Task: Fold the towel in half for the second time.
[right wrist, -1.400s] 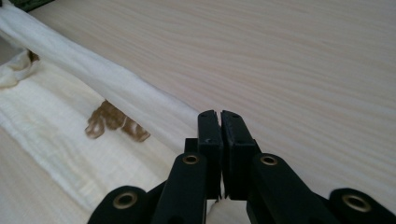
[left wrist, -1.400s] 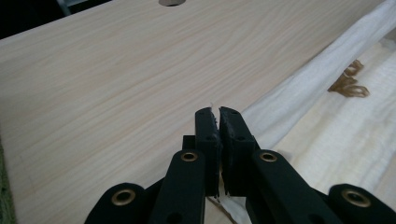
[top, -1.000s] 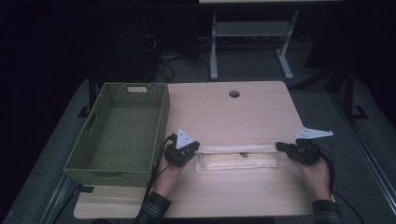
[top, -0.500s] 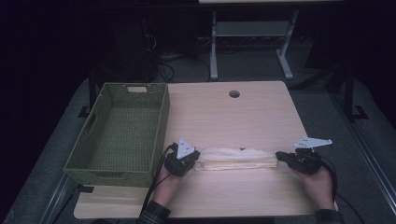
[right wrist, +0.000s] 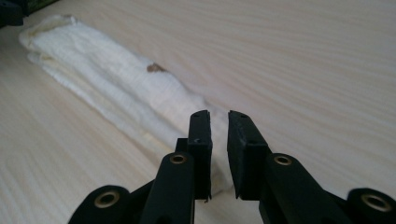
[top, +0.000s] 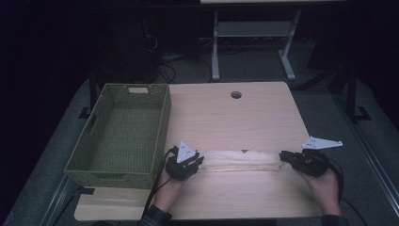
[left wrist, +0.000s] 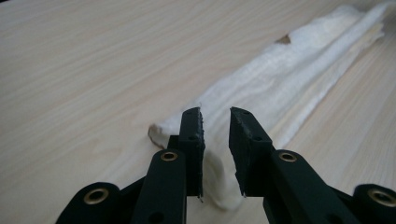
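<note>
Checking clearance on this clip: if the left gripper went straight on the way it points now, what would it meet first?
The folded white cloth. The left gripper, whose jaws have just been opening, has the cloth's near end in the gap between them, and the strip runs on ahead toward the right gripper.

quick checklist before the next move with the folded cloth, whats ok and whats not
1. Folded cloth lies flat on the table: ok.
2. Left gripper jaws have just been opening, cloth end between them, a gap showing: ok.
3. Right gripper jaws have just been opening, a gap showing: ok.
4. Pads fully clear of the cloth: cannot tell.
5. Basket empty, beside the cloth: ok.
</note>
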A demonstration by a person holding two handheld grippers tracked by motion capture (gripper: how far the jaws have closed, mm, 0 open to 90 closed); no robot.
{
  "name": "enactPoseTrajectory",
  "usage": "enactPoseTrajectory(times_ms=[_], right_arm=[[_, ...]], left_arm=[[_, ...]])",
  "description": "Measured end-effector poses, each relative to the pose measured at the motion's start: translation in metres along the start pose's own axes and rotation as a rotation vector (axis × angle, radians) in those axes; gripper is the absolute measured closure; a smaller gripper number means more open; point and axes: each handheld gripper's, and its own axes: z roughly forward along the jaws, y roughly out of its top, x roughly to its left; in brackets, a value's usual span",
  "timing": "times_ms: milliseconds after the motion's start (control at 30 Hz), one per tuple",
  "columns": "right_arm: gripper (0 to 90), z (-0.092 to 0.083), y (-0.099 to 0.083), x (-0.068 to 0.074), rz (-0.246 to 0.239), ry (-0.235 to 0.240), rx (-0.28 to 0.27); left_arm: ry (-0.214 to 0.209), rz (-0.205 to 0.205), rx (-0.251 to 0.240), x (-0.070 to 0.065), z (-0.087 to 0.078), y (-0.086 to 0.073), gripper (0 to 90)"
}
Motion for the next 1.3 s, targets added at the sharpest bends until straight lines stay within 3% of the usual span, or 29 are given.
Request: enactPoseTrajectory(times_ms=[100, 233, 433, 700, 867, 1067, 1300], right_arm=[[86.4, 0.005, 0.005, -0.002, 0.002, -0.004, 0.003], [89.6, 0.015, 0.003, -0.001, -0.002, 0.010, 0.055], [89.7, 0.016, -0.008, 0.003, 0.002, 0.033, 0.094], [89.9, 0.021, -0.023, 0.010, 0.000, 0.062, 0.144], [90.0, 0.022, -0.026, 0.011, -0.033, 0.034, 0.147], [89.8, 0.023, -0.020, 0.010, -0.036, 0.013, 0.138], [89.8, 0.017, -0.015, 0.019, -0.029, 0.037, 0.106]], left_arm=[[0.001, -0.005, 0.004, 0.004, 0.007, 0.007, 80.5], [-0.013, -0.015, 0.045, 0.007, 0.016, 0.006, 87.1], [-0.033, 0.006, 0.086, 0.002, 0.015, -0.006, 87.7], [-0.024, 0.017, 0.141, 0.001, 0.018, -0.020, 88.4], [-0.027, 0.018, 0.139, 0.000, 0.017, -0.022, 89.4], [-0.051, -0.004, 0.110, -0.001, 0.013, -0.019, 85.1], [-0.083, -0.016, 0.093, 0.001, 0.010, -0.012, 79.4]])
